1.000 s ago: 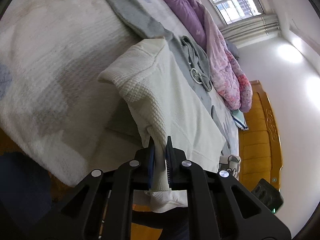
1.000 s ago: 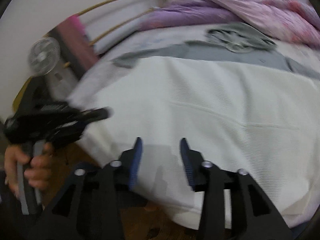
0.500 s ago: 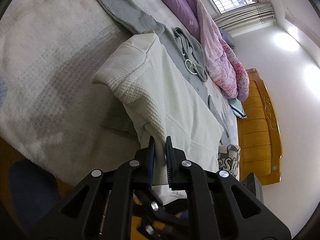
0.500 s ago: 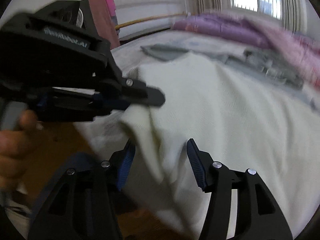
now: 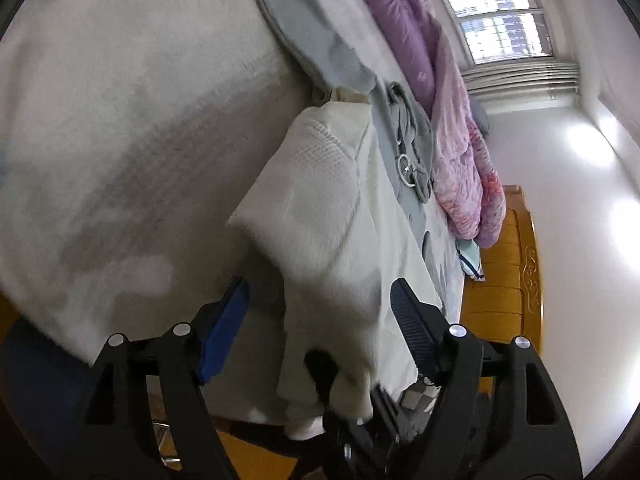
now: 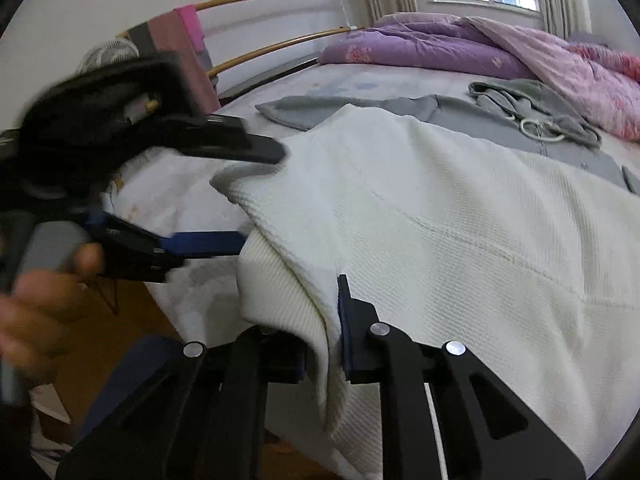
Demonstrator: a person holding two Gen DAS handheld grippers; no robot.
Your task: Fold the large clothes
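Left wrist view: the left gripper [image 5: 318, 304] is shown with jaws spread wide, having just been opening; a fold of the cream waffle-knit sweater [image 5: 320, 216] hangs between the blue pad [image 5: 224, 332] and the black finger opposite w/o being pressed by either. The sweater is laid across the near edge of the bed [image 5: 120, 120], its lower part draped over the side. A grey hoodie [image 5: 412, 140] w/ white drawcord is spread just beyond it, & a purple-pink quilt [image 5: 452, 152] is bunched along the far side. An orange-brown wooden headboard [image 5: 508, 280] is seen at right, a window [image 5: 492, 12] at top.

Right wrist view: the right gripper [image 6: 326, 344] is shown clamped on a hanging fold of the sweater [image 6: 460, 248] at the bed edge, jaws having just been closing; cloth is pinched between the pads. At left the left gripper [image 6: 248, 196], blurred, is seen w/ its upper finger touching the sweater's raised corner & its blue-padded lower finger [image 6: 204, 242] just below; it is held by a hand [image 6: 36, 312]. The hoodie [image 6: 520, 116] & quilt [image 6: 500, 56] lie beyond.
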